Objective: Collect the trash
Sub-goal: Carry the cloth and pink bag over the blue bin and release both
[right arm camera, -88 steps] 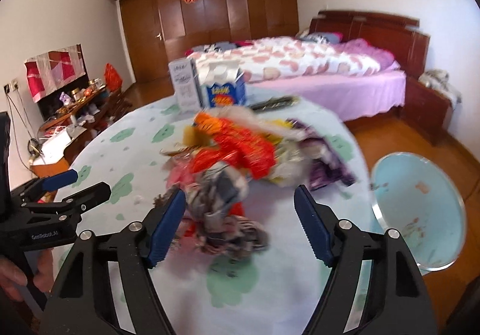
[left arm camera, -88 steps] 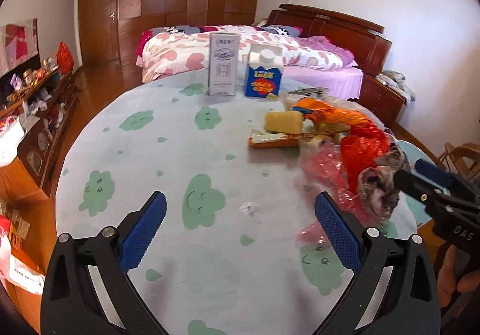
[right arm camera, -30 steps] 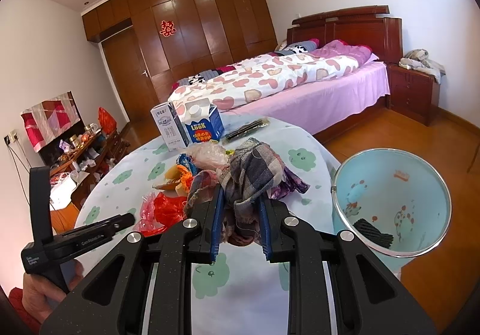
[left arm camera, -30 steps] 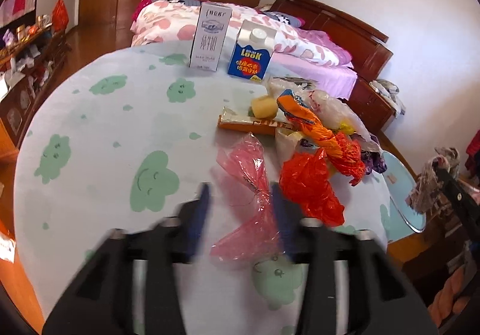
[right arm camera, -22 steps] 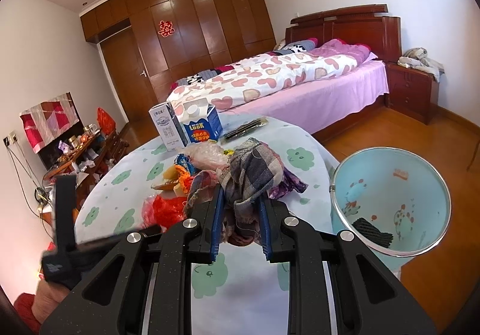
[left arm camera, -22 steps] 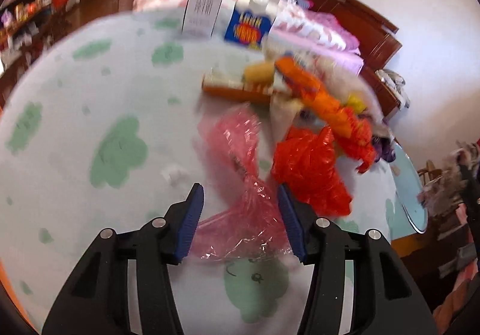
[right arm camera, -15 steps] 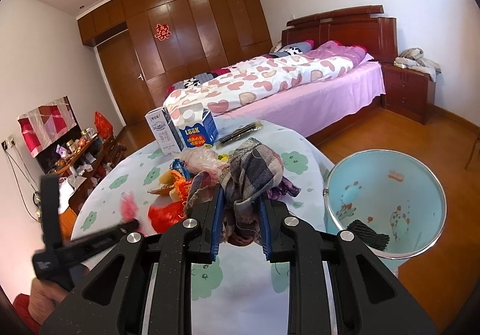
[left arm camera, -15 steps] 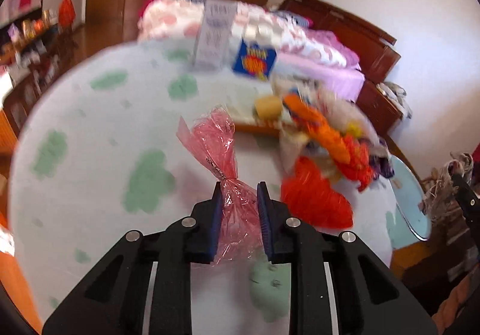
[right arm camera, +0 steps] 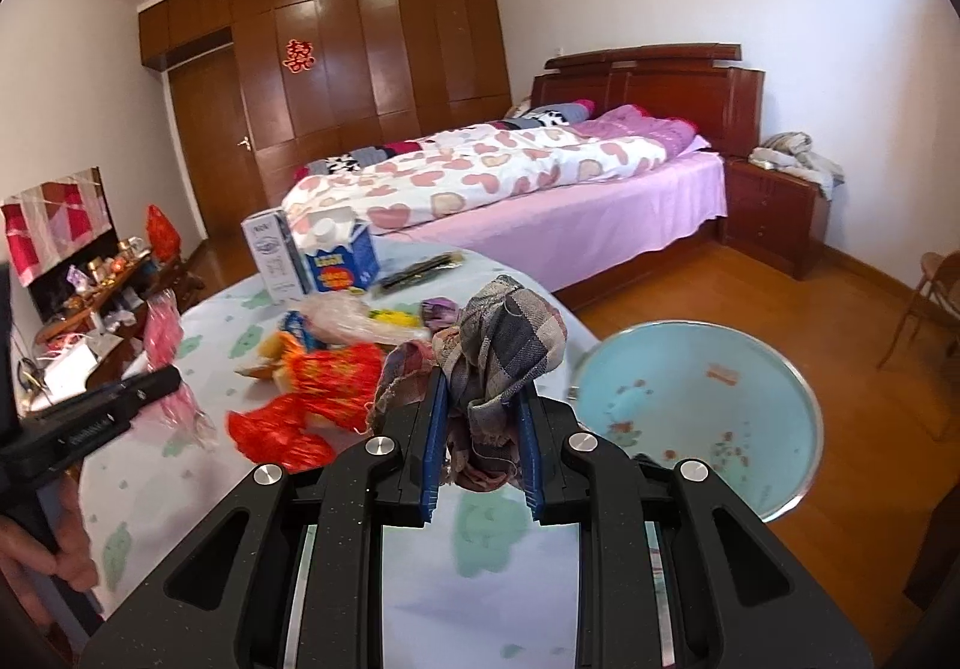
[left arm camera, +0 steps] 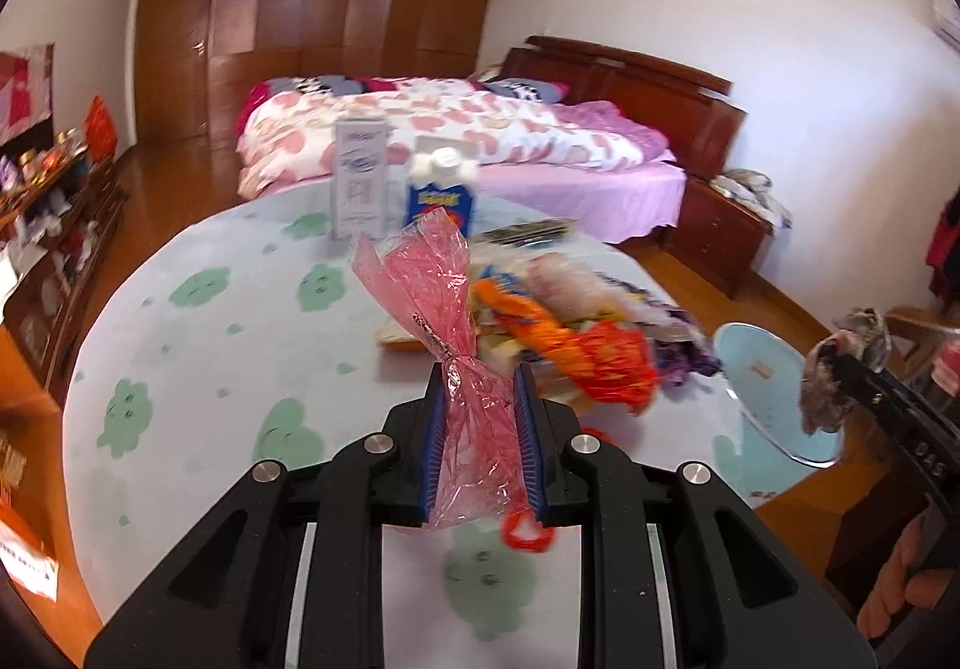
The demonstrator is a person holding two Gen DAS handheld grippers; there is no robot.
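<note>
Your left claw (left arm camera: 478, 429) pinches the crinkled pink cellophane bag (left arm camera: 451, 333), lifted above the round table with the green-cloud cloth (left arm camera: 198, 345). Your right claw (right arm camera: 480, 429) is clamped on the crumpled plaid cloth rag (right arm camera: 504, 345), beside the light-blue round bin (right arm camera: 720, 405). Orange and red wrappers (right arm camera: 318, 387) lie on the table.

Two cartons (left arm camera: 408, 189) stand side by side at the far edge of the counter (left arm camera: 198, 369), with the bed (left arm camera: 456, 141) behind them. A heap of wrappers (left arm camera: 576, 333) lies right of the counter's centre. The bin (right arm camera: 696, 417) stands on the floor just beside the counter's right edge, and a nightstand (right arm camera: 774, 213) is right of the bed.
</note>
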